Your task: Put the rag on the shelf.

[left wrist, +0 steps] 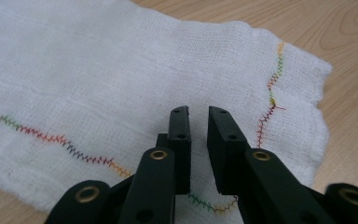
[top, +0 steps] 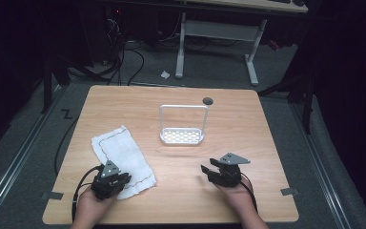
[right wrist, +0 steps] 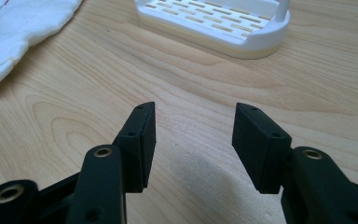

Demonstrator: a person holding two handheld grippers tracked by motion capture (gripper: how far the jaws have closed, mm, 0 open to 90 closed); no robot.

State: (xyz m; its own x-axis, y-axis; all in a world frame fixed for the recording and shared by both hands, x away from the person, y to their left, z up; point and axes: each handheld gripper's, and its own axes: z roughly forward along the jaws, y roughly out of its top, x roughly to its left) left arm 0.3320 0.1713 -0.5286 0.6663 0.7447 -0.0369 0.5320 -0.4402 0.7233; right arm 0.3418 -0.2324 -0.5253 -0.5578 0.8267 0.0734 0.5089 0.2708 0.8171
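Overhead, the high view shows a wooden table [top: 248,119] across the middle of the frame; a white cloth [top: 123,160] with coloured stitching lies at lower left, and a white rack [top: 182,125] with a slotted base and a tall wire loop stands at centre; a small dark disc [top: 208,100] sits just above and right of the rack, near the table's far edge. At lower left the left gripper [top: 119,180] rests over the cloth's near edge, held by a hand [top: 93,205]; at lower right the right gripper [top: 208,168] hangs over bare wood, well apart from the rack, held by the other hand [top: 236,193].

Next, in the left gripper view the left gripper [left wrist: 199,140] rises from the bottom centre; its jaws stand only a narrow slit apart with nothing between them, the cloth [left wrist: 121,84] spread beneath and beyond them, and the stitched line [left wrist: 270,93] runs down the right.

Lastly, in the right gripper view the right gripper [right wrist: 193,135] has its jaws wide apart and empty over the table [right wrist: 191,88]; the rack's base [right wrist: 214,23] lies at upper centre, the cloth's corner [right wrist: 18,28] at upper left.
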